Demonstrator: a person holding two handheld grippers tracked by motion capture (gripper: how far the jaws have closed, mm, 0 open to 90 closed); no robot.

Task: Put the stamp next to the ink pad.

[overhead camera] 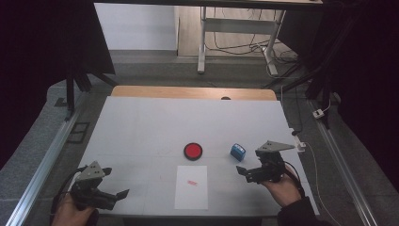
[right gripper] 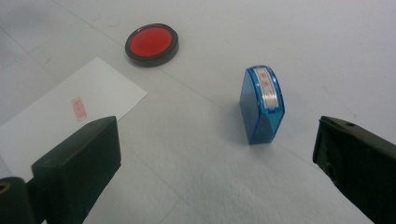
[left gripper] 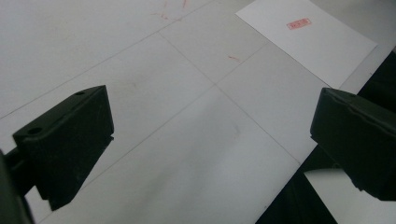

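Tool [overhead camera: 241,170] in your right hand hangs with its jaws spread wide and nothing between them, low over the right side of the white counter [overhead camera: 141,127]; your left tool [overhead camera: 123,193], also wide and empty, sits at the near left corner, well apart from everything. Just ahead of the right tool stands the blue stamp [right gripper: 261,103], upright, free of the jaws, its long axis running away from you, with bare counter all round it. Farther left lie the red ink pad [right gripper: 152,44] and the stamped sheet of paper [overhead camera: 191,186], both clear of your path.
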